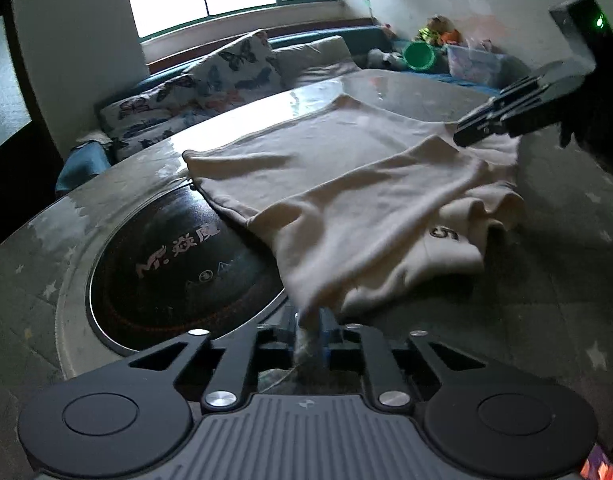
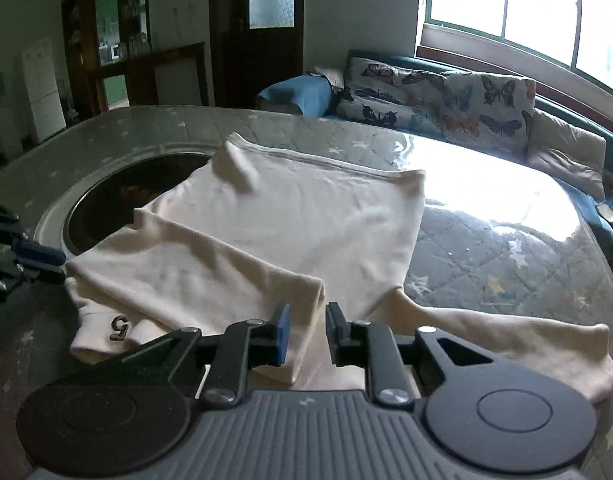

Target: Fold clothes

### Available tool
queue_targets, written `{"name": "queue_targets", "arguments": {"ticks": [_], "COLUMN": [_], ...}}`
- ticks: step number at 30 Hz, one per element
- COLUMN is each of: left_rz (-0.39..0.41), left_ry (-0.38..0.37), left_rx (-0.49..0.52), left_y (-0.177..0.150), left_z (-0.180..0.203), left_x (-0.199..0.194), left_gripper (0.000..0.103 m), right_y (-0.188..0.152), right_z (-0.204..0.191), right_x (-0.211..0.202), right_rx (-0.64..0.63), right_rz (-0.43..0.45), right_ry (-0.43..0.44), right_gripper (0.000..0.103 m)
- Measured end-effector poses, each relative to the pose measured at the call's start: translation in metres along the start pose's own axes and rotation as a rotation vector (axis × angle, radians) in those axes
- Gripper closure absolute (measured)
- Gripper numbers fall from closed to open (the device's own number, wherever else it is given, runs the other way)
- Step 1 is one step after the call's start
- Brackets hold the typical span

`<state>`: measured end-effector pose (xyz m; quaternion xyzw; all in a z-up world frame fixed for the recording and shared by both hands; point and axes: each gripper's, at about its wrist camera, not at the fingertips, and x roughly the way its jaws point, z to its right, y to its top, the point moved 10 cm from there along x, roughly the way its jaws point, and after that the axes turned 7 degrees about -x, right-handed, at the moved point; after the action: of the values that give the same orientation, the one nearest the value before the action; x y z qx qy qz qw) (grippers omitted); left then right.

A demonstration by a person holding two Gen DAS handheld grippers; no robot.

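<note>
Cream cotton, one garment (image 2: pixel 266 232), lies spread on the table (image 2: pixel 506 248), partly over the dark round plate (image 1: pixel 174 264) that is set into the table top. It is already folded in part: a flap lies doubled across the body, and a printed "5" (image 1: pixel 444 234) shows on the layer under it.

From left to right. The left hand-held gripper (image 1: pixel 308 334) is at the left end of the garment. Its jaws are nearly together and a bunch of the cloth rises up between them, so I judge that it pinches this corner. In the right wrist view it appears at the left border, touching the cloth edge.

The garment's long axis runs between the two hands, from the left corner across to the sleeve (image 2: pixel 526 344) that trails out at the right.

The right hand-held gripper (image 2: pixel 306 332) stands just over the folded edge of the flap. Its jaws are a little apart; cloth lies in the gap, but the pads do not press on it.

The coming move depends on this, I think: the left hand has the cloth, while the right is nearest to the folded edge and the loose sleeve beside it.
</note>
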<state>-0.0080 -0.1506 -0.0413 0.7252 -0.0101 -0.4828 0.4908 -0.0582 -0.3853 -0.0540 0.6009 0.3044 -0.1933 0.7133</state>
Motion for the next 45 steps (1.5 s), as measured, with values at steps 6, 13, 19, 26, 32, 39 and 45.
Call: {"name": "queue_targets", "arguments": {"ticks": [6, 13, 19, 26, 32, 39, 45], "left_rz": [0.081, 0.031, 0.005, 0.051, 0.093, 0.091, 0.079], "left_ry": [-0.061, -0.076, -0.05, -0.048, -0.025, -0.001, 0.007], "left_rx": [-0.102, -0.16, -0.191, -0.185, -0.187, -0.176, -0.167], "left_y": [0.047, 0.07, 0.062, 0.063, 0.066, 0.063, 0.06], "left_z": [-0.014, -0.014, -0.024, -0.023, -0.026, -0.026, -0.023], "left_x": [-0.004, 0.057, 0.072, 0.048, 0.023, 0.014, 0.017], "left_gripper": [0.087, 0.089, 0.089, 0.084, 0.067, 0.061, 0.058], "right_y": [0.015, 0.004, 0.005, -0.029, -0.078, -0.106, -0.117], "right_z": [-0.006, -0.014, -0.005, 0.076, 0.158, 0.212, 0.228], "right_x": [0.007, 0.042, 0.028, -0.024, -0.048, -0.05, -0.036], "right_rx": [0.016, 0.031, 0.082, 0.25, 0.432, 0.642, 0.691], "right_rz": [0.046, 0.005, 0.054, 0.073, 0.031, 0.046, 0.055], "right_ry": [0.031, 0.048, 0.049, -0.163, -0.364, -0.461, -0.469], "right_gripper": [0.084, 0.087, 0.088, 0.085, 0.084, 0.072, 0.073]}}
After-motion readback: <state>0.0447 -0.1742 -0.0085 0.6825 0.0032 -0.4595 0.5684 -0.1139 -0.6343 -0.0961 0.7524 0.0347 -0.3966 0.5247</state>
